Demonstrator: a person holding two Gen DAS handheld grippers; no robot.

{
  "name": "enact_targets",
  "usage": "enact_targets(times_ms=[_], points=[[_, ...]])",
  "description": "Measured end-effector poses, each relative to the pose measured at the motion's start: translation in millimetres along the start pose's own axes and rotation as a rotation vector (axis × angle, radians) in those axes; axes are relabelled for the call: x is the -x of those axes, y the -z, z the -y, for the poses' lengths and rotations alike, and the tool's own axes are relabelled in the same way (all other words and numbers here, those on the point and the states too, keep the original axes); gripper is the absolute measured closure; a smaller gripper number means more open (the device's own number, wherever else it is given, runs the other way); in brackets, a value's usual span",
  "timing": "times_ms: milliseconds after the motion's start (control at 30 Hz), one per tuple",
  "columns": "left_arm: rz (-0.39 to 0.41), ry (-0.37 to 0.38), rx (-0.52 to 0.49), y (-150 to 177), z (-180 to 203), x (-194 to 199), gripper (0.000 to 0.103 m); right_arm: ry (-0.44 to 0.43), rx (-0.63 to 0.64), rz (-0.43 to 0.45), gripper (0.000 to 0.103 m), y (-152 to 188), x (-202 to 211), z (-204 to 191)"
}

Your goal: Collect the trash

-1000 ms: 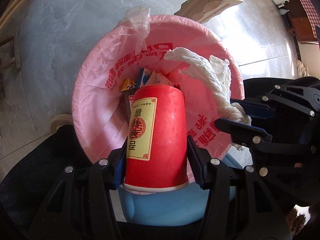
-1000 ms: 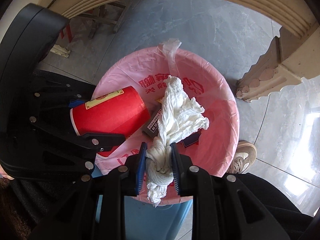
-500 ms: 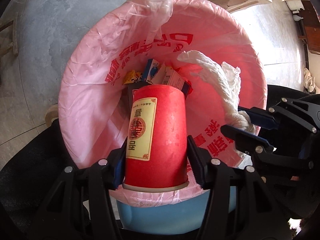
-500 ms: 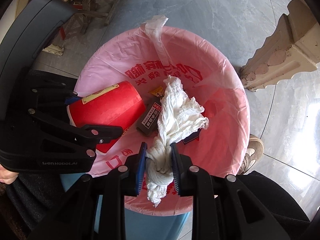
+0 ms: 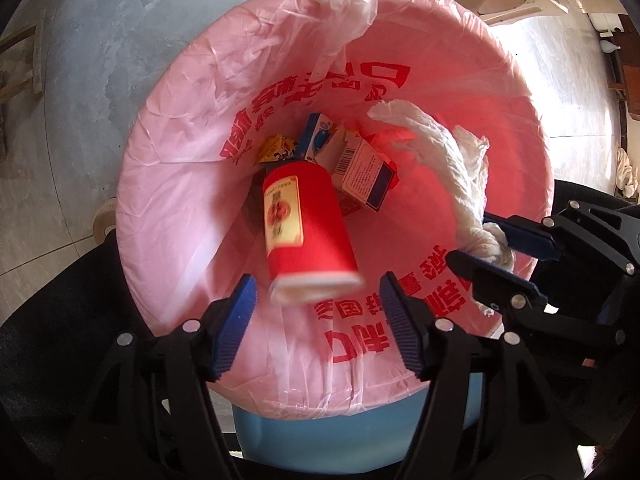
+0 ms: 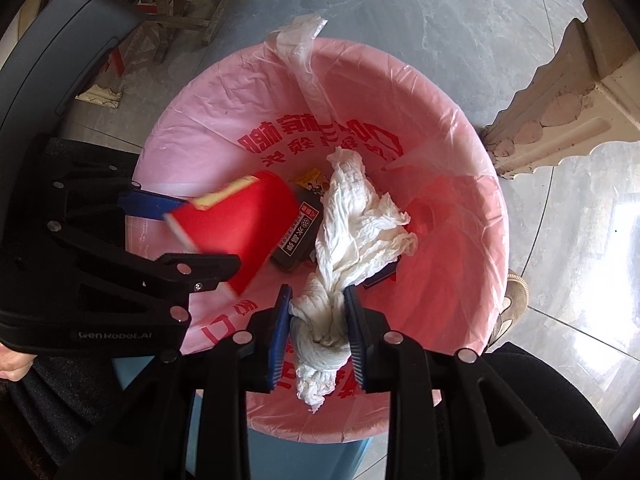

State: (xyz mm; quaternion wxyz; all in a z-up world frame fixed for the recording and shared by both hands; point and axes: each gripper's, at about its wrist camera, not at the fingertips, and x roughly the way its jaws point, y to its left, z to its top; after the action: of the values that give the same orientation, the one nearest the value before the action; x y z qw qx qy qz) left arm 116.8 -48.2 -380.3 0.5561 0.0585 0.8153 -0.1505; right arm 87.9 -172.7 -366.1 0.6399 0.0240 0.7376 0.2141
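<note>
1 item is away: our left gripper point(image 5: 316, 312) is opening its fingers, and the red cup point(image 5: 306, 224), clamped a moment ago, drops blurred into the pink-lined bin point(image 5: 180, 152). Our right gripper point(image 6: 316, 320) just starts opening, fingers gripping the white tissue point(image 6: 356, 224) above the bin.

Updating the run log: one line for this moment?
left tool opening, red cup dropping into bin | right tool opening, paper wad between pads
</note>
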Motion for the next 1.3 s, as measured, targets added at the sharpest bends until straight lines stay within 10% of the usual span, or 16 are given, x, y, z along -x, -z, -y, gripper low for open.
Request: enact_targets(times_ms=[267,467,1300], points=[[0.012,-0.026,0.012,-1,-3,4,0.035,0.015,-0.001,0.006,0.073,0,0,1],[0.032,-0.007,0.059,1,-12,11,0.029,0.091,0.031,0.03,0.025,-1,2,-4],[0.076,-0.061,0.081,14,-13,27,0.028,0.09,-0.034,0.08,0.026,5,20,5]])
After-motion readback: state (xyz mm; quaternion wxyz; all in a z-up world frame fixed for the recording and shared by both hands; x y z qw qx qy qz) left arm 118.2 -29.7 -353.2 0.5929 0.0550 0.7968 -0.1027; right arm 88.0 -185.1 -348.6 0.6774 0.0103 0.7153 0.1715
